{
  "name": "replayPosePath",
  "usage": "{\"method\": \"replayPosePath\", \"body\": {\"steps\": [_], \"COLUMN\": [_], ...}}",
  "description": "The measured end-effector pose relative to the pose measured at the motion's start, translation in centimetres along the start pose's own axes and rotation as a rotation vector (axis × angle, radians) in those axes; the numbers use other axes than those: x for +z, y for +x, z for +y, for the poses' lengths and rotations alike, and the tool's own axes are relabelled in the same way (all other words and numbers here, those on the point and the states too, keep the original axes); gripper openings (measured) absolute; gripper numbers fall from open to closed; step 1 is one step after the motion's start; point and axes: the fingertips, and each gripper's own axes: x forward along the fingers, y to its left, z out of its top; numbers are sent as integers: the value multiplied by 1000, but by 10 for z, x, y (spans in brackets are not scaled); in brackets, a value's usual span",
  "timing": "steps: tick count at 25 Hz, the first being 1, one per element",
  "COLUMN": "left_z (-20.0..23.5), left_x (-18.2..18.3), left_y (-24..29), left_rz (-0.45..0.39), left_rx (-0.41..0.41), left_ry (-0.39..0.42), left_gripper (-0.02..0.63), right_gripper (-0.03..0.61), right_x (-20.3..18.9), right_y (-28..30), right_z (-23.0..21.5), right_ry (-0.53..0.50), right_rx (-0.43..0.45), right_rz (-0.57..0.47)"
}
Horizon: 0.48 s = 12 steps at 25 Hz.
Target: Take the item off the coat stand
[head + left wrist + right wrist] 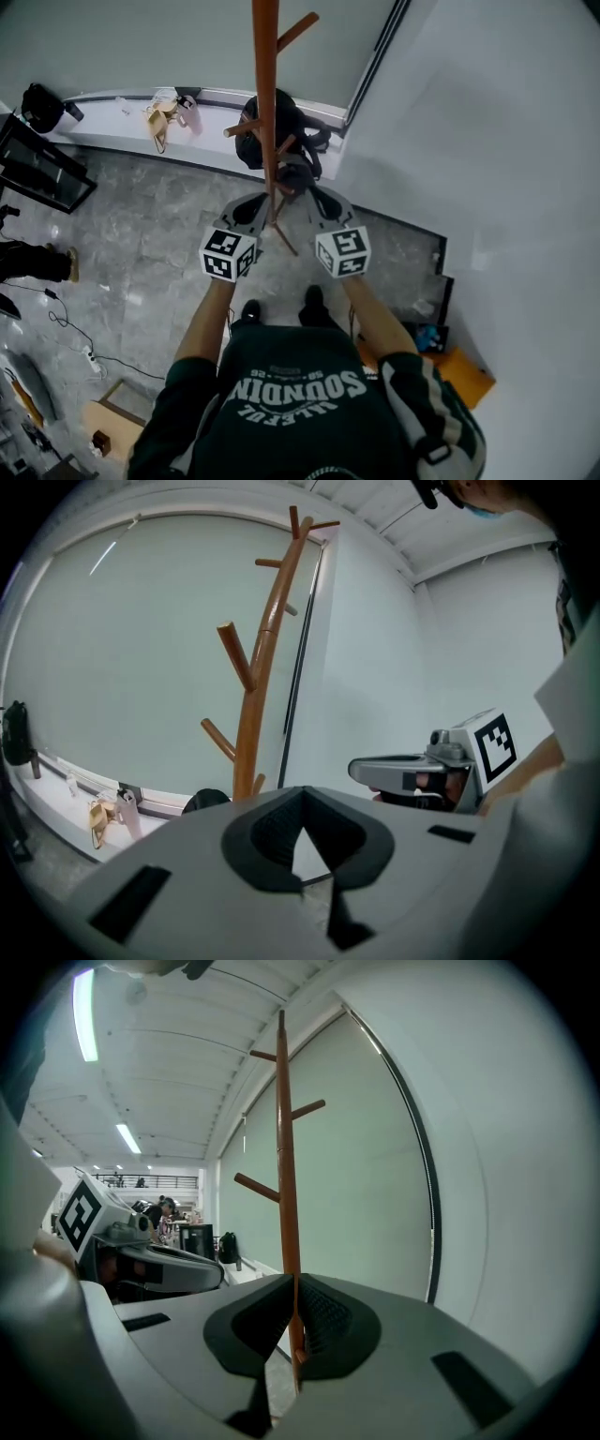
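Shoulders in a dark printed top fill the bottom of the head view, and two bare forearms reach forward from them; each hand carries a gripper topped by a marker cube; the left gripper (253,206) and the right gripper (323,202) sit side by side, one on either side of the wooden coat stand (265,94), whose pole rises toward the camera; both pairs of fingers are clenched tip to tip with nothing between them, as each gripper view shows; the dark item (281,127) hangs low on the stand's pegs, beyond the fingertips and roughly in line with the gap between the two grippers; its lower dark part shows just past the tips, apart from them as far as can be told; in the left gripper view only its rounded top peeks over the gripper body, just left of the pole; in the right gripper view the pole stands straight ahead of the closed fingers and the item is hidden; a grey stone floor (159,216) lies below.
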Motion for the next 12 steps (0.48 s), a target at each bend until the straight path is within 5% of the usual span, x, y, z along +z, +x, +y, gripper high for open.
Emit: {"method": "replayPosePath", "body": {"steps": [12], "left_z": [-14], "left_x": [3], "left_y": [17], "left_rz": [-19], "left_rx": [156], "left_ry": [-47], "left_gripper": [0], "right_gripper": [0], "right_x": [2], "right_y": [-5], "right_z": [-37], "right_ry": [-30], "right_rx": [124], "right_rz": [-11]}}
